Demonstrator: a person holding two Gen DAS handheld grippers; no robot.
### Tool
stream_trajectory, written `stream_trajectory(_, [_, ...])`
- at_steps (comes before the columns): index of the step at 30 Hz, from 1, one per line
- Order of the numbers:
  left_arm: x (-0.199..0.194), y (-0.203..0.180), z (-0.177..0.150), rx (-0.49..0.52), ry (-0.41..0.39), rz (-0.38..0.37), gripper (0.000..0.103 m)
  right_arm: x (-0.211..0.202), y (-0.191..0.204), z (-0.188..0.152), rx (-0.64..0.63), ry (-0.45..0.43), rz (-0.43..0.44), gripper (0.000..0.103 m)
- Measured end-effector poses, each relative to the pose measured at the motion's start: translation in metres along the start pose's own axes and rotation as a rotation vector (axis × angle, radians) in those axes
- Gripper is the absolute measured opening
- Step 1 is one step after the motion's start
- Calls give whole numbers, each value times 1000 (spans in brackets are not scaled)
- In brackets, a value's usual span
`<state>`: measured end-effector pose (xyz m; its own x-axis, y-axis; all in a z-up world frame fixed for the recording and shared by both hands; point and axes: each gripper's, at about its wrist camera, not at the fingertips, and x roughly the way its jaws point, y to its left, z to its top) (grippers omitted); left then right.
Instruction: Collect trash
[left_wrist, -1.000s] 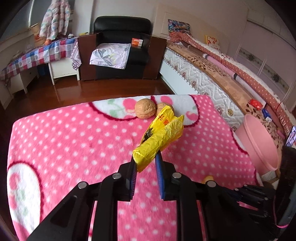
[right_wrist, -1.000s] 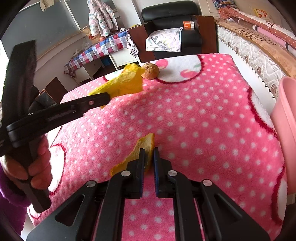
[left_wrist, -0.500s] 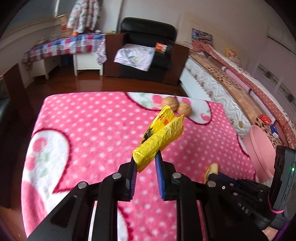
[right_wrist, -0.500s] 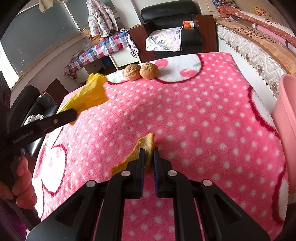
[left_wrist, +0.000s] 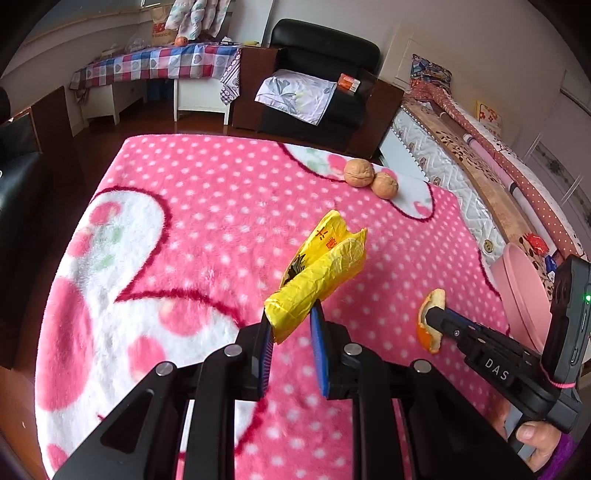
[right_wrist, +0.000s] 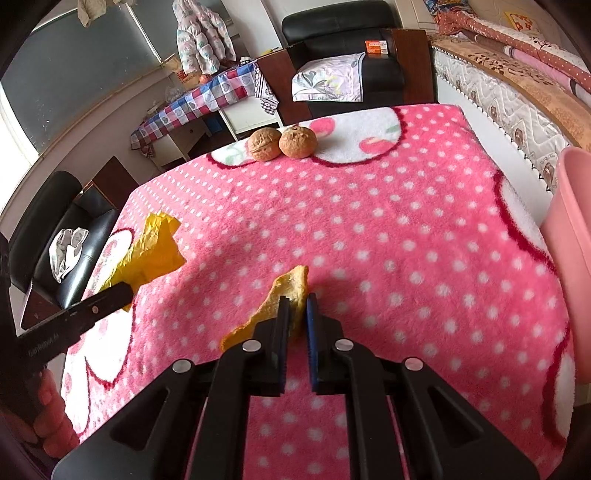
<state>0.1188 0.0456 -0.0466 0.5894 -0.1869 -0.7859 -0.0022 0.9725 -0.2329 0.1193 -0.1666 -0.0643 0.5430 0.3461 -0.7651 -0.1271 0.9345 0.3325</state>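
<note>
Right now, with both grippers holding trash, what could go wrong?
1. The left gripper pinches only the wrapper's bottom corner, so it may slip out.
2. The peel sits thin and crooked in the right gripper and could fall on the blanket.
3. The bin is off the table's right edge, so a drop made too soon would probably miss.

The pink bin is cut off by the right picture edge, its base out of view. The lower end of the orange peel is hidden between the right tool's fingers. The yellow wrapper's print is too small to read. The surface's near edge lies behind the left tool.
</note>
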Motion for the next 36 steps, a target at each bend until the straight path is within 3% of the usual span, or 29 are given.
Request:
stream_trajectory(17, [-11,-51,-2,50,-5,-37,18,-62,-26,-2,-6,-71,29,9])
stream_trajectory(36, [-15,-131,0,177,-15,-111,18,-120,-93,-2,105,-199,-50,9])
